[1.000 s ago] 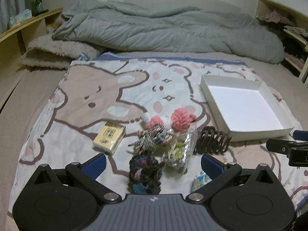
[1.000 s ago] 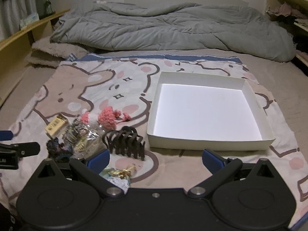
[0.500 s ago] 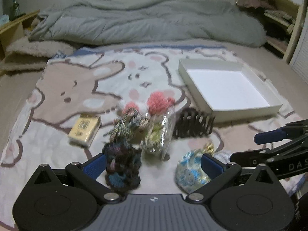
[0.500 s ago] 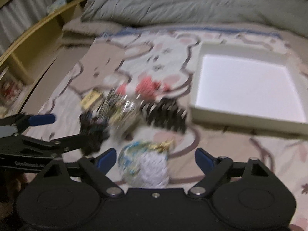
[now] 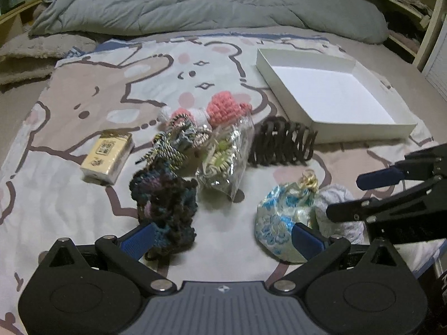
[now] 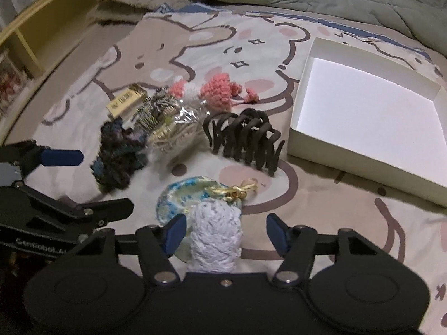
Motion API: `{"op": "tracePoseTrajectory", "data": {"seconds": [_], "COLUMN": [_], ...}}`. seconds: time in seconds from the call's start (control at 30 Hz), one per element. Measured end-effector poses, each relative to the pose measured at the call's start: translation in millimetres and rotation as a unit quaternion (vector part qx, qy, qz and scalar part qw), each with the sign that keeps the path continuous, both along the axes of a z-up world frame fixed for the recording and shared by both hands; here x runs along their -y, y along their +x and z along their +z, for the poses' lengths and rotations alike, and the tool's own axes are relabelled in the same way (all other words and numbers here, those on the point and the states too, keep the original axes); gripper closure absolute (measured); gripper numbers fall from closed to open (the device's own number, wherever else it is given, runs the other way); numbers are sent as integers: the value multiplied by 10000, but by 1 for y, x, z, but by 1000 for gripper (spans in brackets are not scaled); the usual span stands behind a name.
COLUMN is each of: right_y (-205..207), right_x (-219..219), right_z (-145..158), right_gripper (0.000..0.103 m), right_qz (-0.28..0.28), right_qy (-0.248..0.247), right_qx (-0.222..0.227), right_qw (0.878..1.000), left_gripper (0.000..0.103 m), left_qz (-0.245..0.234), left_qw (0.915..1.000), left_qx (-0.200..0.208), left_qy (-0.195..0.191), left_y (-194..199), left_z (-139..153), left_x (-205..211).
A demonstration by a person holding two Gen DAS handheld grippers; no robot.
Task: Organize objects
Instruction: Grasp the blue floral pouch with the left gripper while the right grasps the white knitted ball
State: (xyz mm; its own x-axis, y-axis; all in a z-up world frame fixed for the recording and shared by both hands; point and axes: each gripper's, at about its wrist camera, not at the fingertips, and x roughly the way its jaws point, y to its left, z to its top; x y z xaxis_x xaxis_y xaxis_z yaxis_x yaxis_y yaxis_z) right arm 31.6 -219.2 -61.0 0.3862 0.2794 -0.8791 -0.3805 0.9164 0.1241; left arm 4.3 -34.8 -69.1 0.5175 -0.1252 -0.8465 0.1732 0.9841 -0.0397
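Note:
Small items lie clustered on a cartoon blanket: a dark crochet scrunchie, a clear bag of hair ties, a pink crochet toy, a brown claw clip, a yellow box, a blue brocade pouch and a white knit piece. An empty white tray sits to the right. My left gripper is open, low over the blanket between scrunchie and pouch. My right gripper is open around the white knit piece.
A crumpled grey duvet fills the back of the bed. Wooden shelving runs along the left side and more shelves stand at the right. The blanket's front edge is just under the grippers.
Both grippers have moved forward and down toward the items. The right gripper swung left from the tray, and the white knit piece now sits between its fingers.

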Motion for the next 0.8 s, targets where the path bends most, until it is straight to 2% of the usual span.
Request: {"op": "tracePoseTrajectory", "data": {"seconds": [0.13,0.2,0.27,0.33,0.43,0.6,0.8], "right_y": [4,5,4,4,3,7,12], "right_x": [-1,-2,-2,-1,7,26,52], "right_z": [-9,-12,-12,-9,-5,2,4], "right_gripper": [47,53,65,68,69,69,69], "right_qz": [65,90,131,126,65,-229,-677], "right_qy": [-24,55,177,240,317,430,473], "right_qx": [-162,-276,-320,-287,-234,-95,-19], "right_qw": [9998,9996,9992,9992,9992,9988,9966], "left_gripper": [1,2,3,4,5,5,4], "left_qz": [0,-46,-167,-252,-431,-721,-1181], "left_qw": [9999,9998,9996,9992,9983,9965,9925], "left_qx": [-65,-53,-1,80,207,387,317], "left_qy": [-120,-175,-244,-304,-332,-160,29], "left_y": [1,1,0,-1,-4,-6,-1], "left_z": [-7,-10,-10,-9,-9,-11,-25], "left_x": [2,5,8,12,20,38,59]}}
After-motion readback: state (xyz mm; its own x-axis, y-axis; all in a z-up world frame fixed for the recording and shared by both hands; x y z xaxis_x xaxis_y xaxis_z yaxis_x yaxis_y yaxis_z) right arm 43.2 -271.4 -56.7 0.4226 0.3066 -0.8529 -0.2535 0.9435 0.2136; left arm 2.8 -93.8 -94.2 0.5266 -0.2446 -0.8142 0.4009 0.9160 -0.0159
